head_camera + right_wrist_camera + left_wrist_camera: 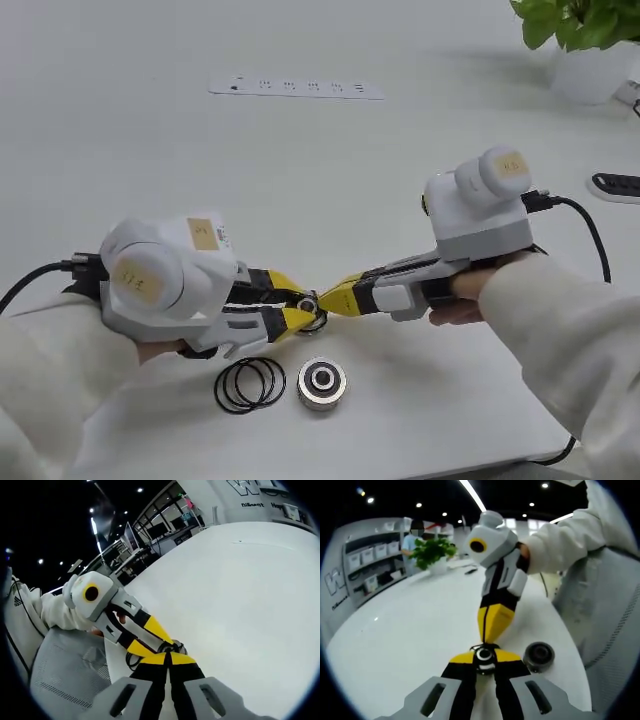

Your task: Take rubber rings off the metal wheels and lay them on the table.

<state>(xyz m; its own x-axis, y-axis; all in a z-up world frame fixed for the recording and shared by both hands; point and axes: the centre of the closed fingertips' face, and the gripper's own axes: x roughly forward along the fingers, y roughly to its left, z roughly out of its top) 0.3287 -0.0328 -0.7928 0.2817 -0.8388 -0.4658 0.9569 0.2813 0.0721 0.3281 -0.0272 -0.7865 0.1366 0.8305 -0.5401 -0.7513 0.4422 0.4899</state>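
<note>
The metal wheel (pixel 308 302) was clamped above the desk (pixel 400 150) in the left gripper's (pixel 301 303) fingers. The right gripper (pixel 331 300), fingers narrow, pinched its rubber ring (pixel 319 321). Removed rings (pixel 250 384) and one stripped wheel (pixel 322 383) lay on the desk below. Judged progress: this ring not yet off.

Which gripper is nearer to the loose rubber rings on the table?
Left. The left gripper, holding a metal wheel, is close by the rubber rings; the right gripper is farther right, beyond that wheel.
</note>
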